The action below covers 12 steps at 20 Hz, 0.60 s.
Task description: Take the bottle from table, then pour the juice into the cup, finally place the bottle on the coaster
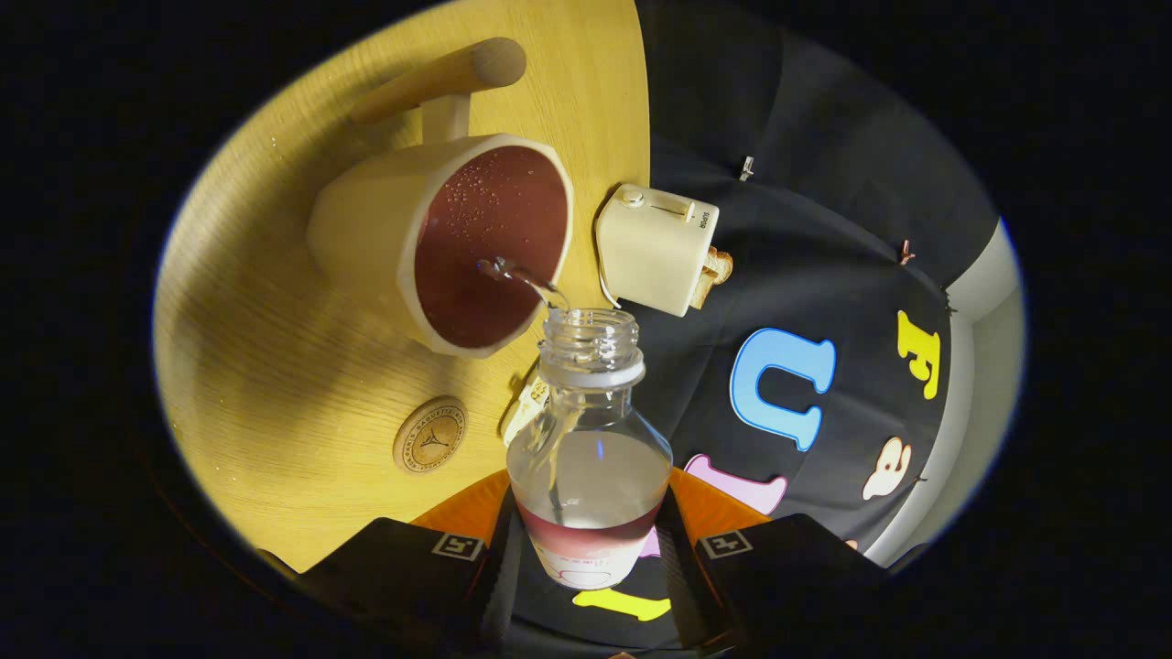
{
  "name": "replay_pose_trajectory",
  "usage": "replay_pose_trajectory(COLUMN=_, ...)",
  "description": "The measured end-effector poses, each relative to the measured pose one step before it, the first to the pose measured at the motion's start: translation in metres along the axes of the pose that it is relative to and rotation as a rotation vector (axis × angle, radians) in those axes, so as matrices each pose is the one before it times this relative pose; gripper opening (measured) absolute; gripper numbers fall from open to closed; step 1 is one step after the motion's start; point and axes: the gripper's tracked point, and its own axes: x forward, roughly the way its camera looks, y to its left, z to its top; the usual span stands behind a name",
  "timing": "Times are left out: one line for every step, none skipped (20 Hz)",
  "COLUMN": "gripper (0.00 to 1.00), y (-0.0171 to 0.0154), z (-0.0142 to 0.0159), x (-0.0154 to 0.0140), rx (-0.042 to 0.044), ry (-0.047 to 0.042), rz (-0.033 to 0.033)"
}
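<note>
Claw closed around bottle, both fingers pressing on its lower body from either side, bottle sitting right between them. Bottle is clear, cap off, threaded neck pointing forward away from the fingers and tipped toward the cup. Clear liquid fills part of the bottle, a reddish band shows near its base at the fingers.

Thin stream runs from the bottle mouth to the inside of the cup. Cup is cream-coloured, faceted, with a wooden handle sticking out on the far side; its interior looks dark red with droplets on the inner wall. Cup rests on the wooden surface, just beyond the bottle mouth.

Round wooden coaster with a stamped mark lies on the surface near the fingers, beside the bottle and on the near side of the cup, apart from both. Nothing on it.

Small cream toaster with bread slices poking out stands at the surface edge, just beside the cup. Small pale object partly hidden behind the bottle shoulder, can't tell what it is.
</note>
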Motion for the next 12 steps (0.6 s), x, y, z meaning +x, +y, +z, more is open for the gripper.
replay_pose_trajectory(gripper=0.7, y=-0.00116, z=-0.00012, x=0.00021, rx=-0.00661, ry=-0.00153, rz=-0.00115)
replay_pose_trajectory(gripper=0.7, y=-0.00102, z=0.00033, x=0.00102, rx=-0.0104, ry=-0.0017, rz=-0.00264)
replay_pose_trajectory(gripper=0.7, y=-0.00206, z=-0.00039, x=0.00085, rx=-0.01536, ry=-0.00171, rz=-0.00338)
replay_pose_trajectory(gripper=0.7, y=0.0001, z=0.00035, x=0.00128, rx=-0.01491, ry=-0.00305, rz=0.00033)
replay_pose_trajectory(gripper=0.7, y=-0.00036, z=-0.00022, x=0.00171, rx=-0.01348, ry=-0.00468, rz=0.00062)
replay_pose_trajectory(gripper=0.7, y=-0.00119, z=-0.00131, x=0.00138, rx=-0.01509, ry=-0.0029, rz=-0.00114)
replay_pose_trajectory(gripper=0.7, y=-0.00116, z=-0.00048, x=0.00084, rx=-0.01291, ry=-0.00215, rz=-0.0015)
replay_pose_trajectory(gripper=0.7, y=-0.00181, z=-0.00057, x=0.00043, rx=-0.0089, ry=-0.00176, rz=-0.00242)
replay_pose_trajectory(gripper=0.7, y=-0.00116, z=0.00126, x=0.00084, rx=-0.00757, ry=-0.00205, rz=-0.00435)
replay_pose_trajectory(gripper=0.7, y=-0.00122, z=0.00063, x=0.00016, rx=-0.00486, ry=-0.00183, rz=-0.00262)
replay_pose_trajectory(gripper=0.7, y=-0.0014, z=0.00104, x=0.00009, rx=-0.00636, ry=-0.00551, rz=-0.00373)
replay_pose_trajectory(gripper=0.7, y=-0.00276, z=0.00138, x=0.00201, rx=-0.00905, ry=-0.00602, rz=-0.00505)
